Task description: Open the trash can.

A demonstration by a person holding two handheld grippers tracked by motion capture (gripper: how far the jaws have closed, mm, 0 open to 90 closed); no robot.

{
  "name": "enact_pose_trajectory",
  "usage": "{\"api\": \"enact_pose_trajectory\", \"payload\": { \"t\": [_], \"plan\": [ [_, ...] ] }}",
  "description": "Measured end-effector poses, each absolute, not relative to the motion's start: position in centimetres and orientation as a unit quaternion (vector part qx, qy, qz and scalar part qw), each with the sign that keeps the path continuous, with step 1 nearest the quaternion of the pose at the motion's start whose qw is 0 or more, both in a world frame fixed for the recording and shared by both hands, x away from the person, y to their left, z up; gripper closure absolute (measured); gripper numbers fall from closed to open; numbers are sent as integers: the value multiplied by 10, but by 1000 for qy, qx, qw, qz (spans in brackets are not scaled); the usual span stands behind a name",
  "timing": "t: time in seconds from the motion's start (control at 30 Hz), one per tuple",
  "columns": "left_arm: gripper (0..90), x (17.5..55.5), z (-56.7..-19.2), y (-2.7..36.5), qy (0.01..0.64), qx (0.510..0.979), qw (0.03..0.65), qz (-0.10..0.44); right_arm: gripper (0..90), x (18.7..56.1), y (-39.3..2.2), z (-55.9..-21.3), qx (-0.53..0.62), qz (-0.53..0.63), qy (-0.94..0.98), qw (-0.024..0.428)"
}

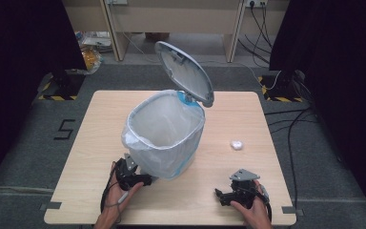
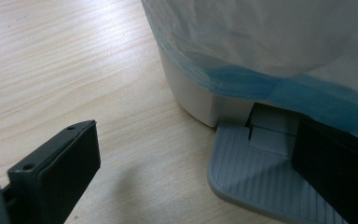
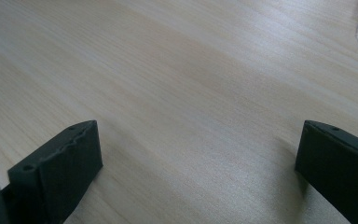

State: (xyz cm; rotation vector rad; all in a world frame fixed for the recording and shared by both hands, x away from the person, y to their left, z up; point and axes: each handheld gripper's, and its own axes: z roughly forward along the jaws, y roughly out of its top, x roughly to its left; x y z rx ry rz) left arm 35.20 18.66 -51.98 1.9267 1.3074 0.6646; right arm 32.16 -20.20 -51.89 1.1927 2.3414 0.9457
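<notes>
While the left gripper (image 2: 191, 172), jaws wide, presses the grey ribbed pedal (image 2: 256, 182) of the white bag-lined bin (image 1: 164, 136) (lid up), the right gripper (image 3: 198, 172) rests open and empty.

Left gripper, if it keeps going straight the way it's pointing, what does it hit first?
Probably the bin's grey pedal: the left gripper has one jaw already over it, with the bin's white base just behind. Depth is uncertain.

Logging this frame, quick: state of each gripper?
Left gripper: open, holding nothing, one jaw resting on the bin pedal, lid up.
Right gripper: open, empty, over the bare table.
</notes>
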Motion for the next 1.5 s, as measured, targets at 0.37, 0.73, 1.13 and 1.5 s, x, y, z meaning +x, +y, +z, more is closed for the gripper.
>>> {"api": "enact_pose_trajectory", "payload": {
  "t": [0.37,0.73,1.13,1.5],
  "plan": [
    [2,356,-520,175,499,749,354,255,5,322,-202,-519,421,334,825,174],
    [2,365,-518,149,490,749,341,288,5,322,-202,-519,421,334,825,174],
    [2,379,-521,147,498,745,363,256,5,322,-202,-519,421,334,825,174],
    [2,383,-521,154,503,750,366,222,5,322,-202,-519,421,332,826,173]
  ]
}}
